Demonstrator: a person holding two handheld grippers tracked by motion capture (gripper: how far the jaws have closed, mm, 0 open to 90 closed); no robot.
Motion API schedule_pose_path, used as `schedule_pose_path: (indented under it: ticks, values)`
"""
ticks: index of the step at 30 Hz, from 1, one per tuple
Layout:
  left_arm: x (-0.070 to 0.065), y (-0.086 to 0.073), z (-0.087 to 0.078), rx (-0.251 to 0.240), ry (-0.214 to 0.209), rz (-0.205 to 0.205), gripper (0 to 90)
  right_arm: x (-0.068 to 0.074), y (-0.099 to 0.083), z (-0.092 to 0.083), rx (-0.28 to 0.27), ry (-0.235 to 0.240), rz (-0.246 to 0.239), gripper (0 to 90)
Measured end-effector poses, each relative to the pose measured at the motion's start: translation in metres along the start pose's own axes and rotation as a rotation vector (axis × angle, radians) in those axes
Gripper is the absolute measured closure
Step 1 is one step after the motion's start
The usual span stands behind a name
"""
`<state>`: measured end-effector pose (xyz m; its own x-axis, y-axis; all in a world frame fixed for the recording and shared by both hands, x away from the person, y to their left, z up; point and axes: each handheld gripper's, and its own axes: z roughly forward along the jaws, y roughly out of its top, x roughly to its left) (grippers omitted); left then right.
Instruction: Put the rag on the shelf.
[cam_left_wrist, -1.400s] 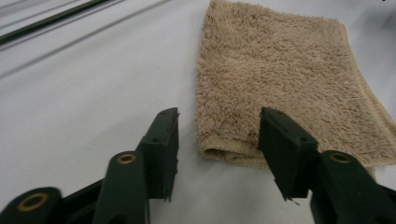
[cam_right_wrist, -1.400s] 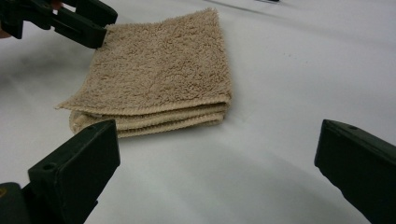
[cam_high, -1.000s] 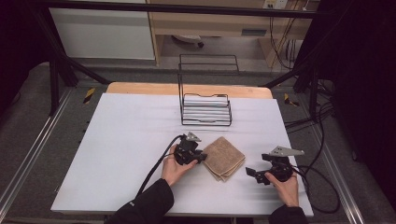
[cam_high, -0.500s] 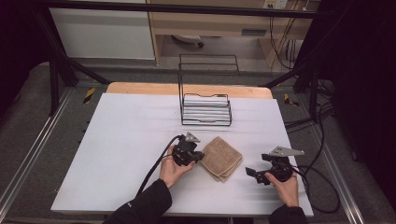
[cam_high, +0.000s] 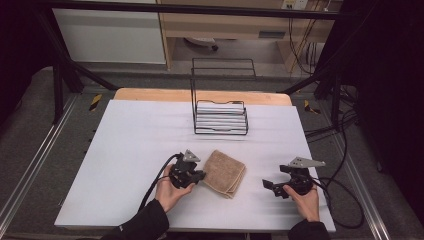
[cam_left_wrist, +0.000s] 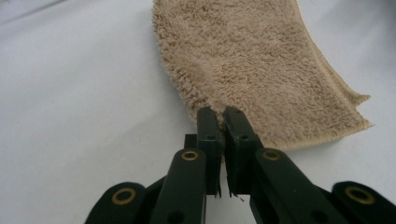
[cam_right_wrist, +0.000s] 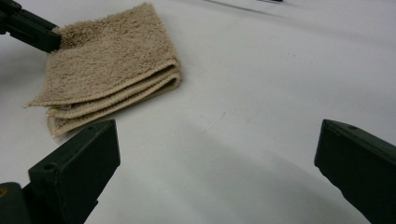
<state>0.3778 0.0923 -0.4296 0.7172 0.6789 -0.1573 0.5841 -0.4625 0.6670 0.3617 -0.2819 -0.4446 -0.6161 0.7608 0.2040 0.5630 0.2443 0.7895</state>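
A folded tan towel (cam_high: 225, 172) lies on the white table (cam_high: 125, 145) near its front edge. My left gripper (cam_high: 201, 175) sits at the towel's left edge and is shut on it. In the left gripper view the two black jaws meet at the towel's (cam_left_wrist: 252, 70) near fuzzy edge, and the left gripper (cam_left_wrist: 219, 112) pinches it there. My right gripper (cam_high: 268, 185) rests to the right of the towel, apart from it and open. The right gripper view shows the right gripper (cam_right_wrist: 217, 140) spread wide over bare table, with the towel's (cam_right_wrist: 112, 70) stacked layers farther off.
A black wire rack (cam_high: 220, 117) stands at the back middle of the table. Cables (cam_high: 345, 200) trail off the table's right side. A wooden strip (cam_high: 150, 94) runs along the far edge. Bare table surface stretches to the left.
The left gripper has slid left and toward the person, and the towel has shifted left with it. The right gripper has stayed put.
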Motion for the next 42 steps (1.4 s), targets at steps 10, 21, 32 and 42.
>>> schedule_pose_path:
  ticks: [10,21,32,42]
  values:
    - [-0.003,-0.024,-0.014,-0.006,0.01,0.01,85.4,0.0,0.0,0.001,0.002,-0.004,0.006,1.1]
    - [-0.009,-0.036,-0.021,-0.02,0.003,-0.001,85.0,0.002,0.001,0.001,0.004,-0.008,0.002,1.0]
    - [-0.01,-0.039,-0.024,-0.02,0.019,0.075,67.7,0.003,0.002,0.002,0.012,-0.01,-0.01,0.8]
    - [0.01,-0.025,-0.039,-0.07,0.032,0.07,37.9,0.003,0.002,0.003,0.014,-0.016,-0.013,0.7]
